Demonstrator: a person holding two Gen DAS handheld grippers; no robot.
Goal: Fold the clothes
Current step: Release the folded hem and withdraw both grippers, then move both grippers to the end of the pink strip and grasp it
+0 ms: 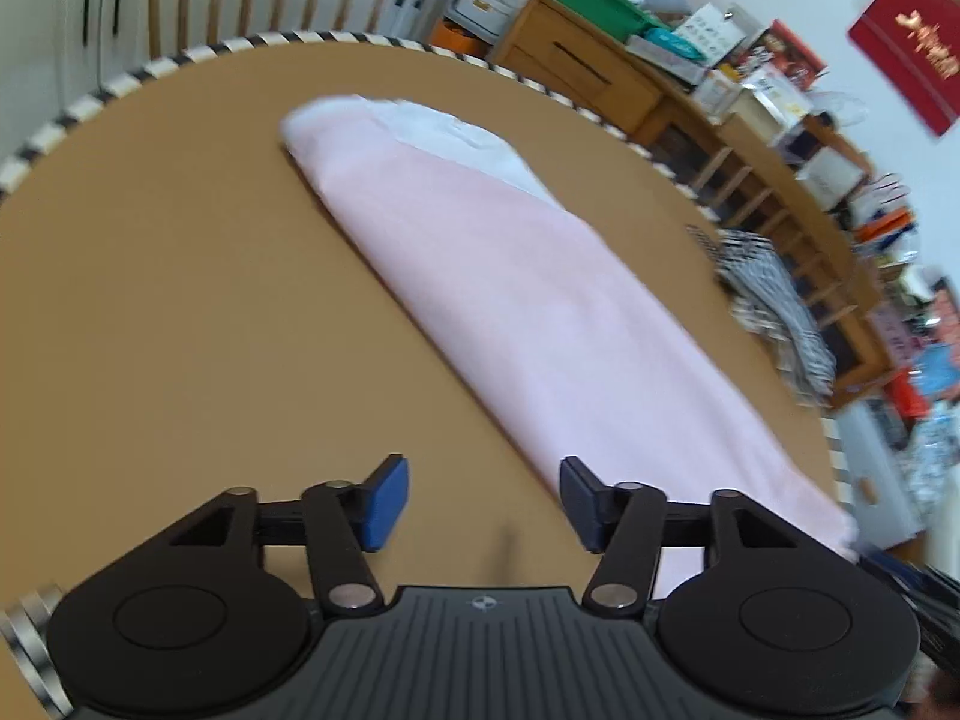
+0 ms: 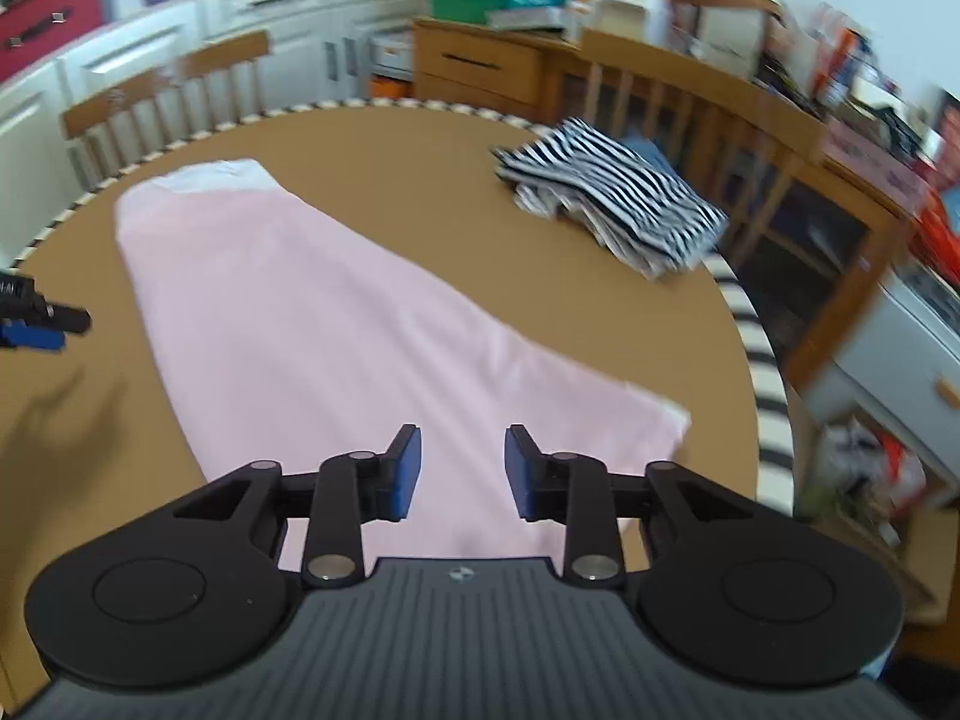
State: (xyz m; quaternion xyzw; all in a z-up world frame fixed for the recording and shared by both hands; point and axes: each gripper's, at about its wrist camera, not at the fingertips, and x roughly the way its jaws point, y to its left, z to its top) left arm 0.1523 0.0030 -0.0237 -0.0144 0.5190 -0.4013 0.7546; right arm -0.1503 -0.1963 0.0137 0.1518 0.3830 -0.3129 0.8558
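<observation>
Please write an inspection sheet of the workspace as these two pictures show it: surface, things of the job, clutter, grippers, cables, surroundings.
Surface: round brown table with striped black-and-white rim, mostly bare.
Job's things: long pale pink garment, folded lengthwise, lying flat; folded black-and-white striped clothes near the far right edge.
Clutter: nothing seen on the table.
Grippers: left gripper open over bare table beside the pink garment; right gripper open above it, holding nothing.
Cables: nothing seen.
Surroundings: wooden chairs, crowded wooden shelf unit, white cabinets.

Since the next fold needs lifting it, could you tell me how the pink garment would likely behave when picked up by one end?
The pink garment lies flat and thin on the table, so it would probably droop limply. It looks light. Its folded layers would likely slide apart.
</observation>
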